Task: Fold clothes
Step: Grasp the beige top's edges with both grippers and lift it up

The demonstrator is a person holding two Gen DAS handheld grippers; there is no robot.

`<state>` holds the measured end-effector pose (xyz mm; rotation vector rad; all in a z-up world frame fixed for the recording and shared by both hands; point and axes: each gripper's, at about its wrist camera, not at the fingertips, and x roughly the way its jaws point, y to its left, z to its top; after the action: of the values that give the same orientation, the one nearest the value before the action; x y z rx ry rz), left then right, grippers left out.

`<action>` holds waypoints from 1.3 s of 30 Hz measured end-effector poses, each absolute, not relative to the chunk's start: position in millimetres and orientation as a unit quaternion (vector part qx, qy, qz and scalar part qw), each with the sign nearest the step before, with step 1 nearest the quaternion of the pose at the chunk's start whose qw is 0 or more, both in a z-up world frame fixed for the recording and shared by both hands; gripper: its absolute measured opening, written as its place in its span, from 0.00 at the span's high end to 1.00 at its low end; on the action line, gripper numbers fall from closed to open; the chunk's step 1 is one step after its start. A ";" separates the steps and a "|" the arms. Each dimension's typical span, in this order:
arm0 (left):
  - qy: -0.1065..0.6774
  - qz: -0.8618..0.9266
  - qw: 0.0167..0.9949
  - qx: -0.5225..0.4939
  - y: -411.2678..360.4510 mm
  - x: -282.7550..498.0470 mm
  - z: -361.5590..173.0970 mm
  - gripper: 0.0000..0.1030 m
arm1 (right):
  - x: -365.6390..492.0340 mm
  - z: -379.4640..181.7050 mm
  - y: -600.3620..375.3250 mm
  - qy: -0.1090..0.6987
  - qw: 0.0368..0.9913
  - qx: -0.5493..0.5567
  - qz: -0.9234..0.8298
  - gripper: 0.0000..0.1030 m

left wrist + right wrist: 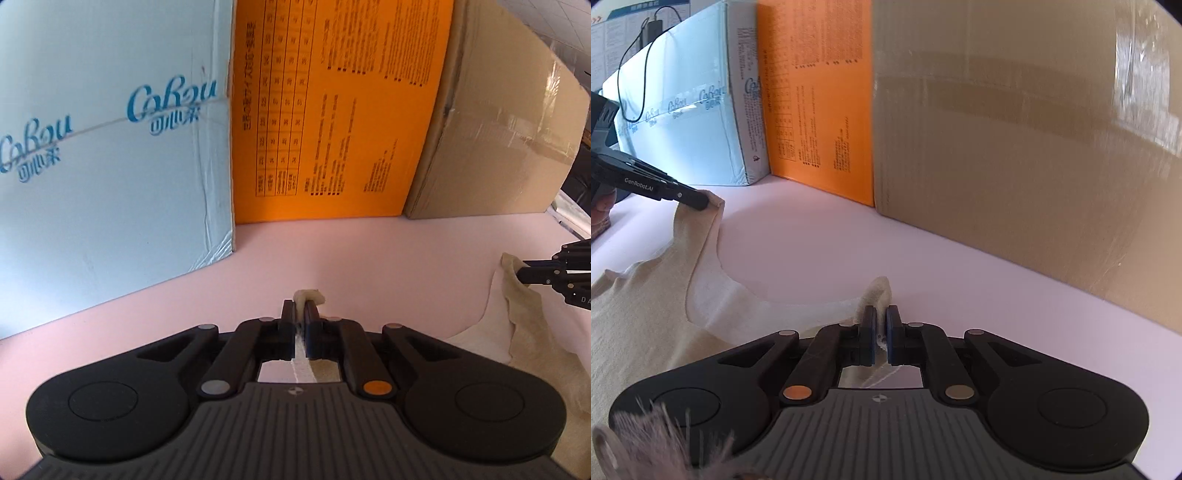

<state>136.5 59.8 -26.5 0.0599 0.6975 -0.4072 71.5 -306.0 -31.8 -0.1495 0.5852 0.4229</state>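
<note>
A pale pink tabletop [820, 243] runs back to a row of boxes that wall it off: a light blue carton with blue lettering [110, 147] at 10 o'clock in the left wrist view, a flat orange printed box [332, 110] at 12, and a large brown cardboard carton with shiny tape [1015, 147] filling 1 to 3 o'clock in the right wrist view.

The task's thing, a cream, soft knit garment [639, 295], lies on the table toward the near side, its curved neckline or armhole edge open to the pink surface. Each tool grips one end of that edge. The left gripper [301, 310] has its black fingers pressed together on a small tuft of the cream cloth that pokes out past the tips at 12 o'clock. The right gripper [881, 321] likewise pinches a fold of the same cloth between its blue-padded fingers, the fabric rising in a little peak ahead of them.

In my judgement the two pinch points, set apart along one edge, let the cloth hang or drag evenly, so that the edge can be carried as a straight line. Whether this is a spreading-out or a fold being carried over, the pictures do not settle.

Grey fur-like trim [665, 439] at 7 o'clock in the right view is probably a sleeve cuff.
</note>
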 end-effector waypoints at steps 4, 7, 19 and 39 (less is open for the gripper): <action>0.286 -0.211 0.935 0.015 68.3 91.5 4.0 0.96 | 32.4 4.1 -301.3 0.238 0.946 -0.091 0.202 0.95; 0.242 -0.224 0.944 0.016 72.6 53.0 29.9 0.96 | -2.2 34.1 -300.2 0.201 0.954 -0.100 0.201 0.95; 0.177 -0.239 0.955 0.022 93.2 -61.0 71.5 0.96 | -63.7 61.5 -299.2 0.218 0.940 -0.097 0.244 0.76; 0.332 -0.095 0.935 -0.079 121.4 -135.0 -21.1 0.95 | 59.2 -31.0 -274.0 0.385 0.854 -0.003 0.349 0.61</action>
<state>-135.0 121.4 -21.1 -0.1612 0.6779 -0.1939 59.2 -274.0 -31.0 -0.0069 0.8096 0.7337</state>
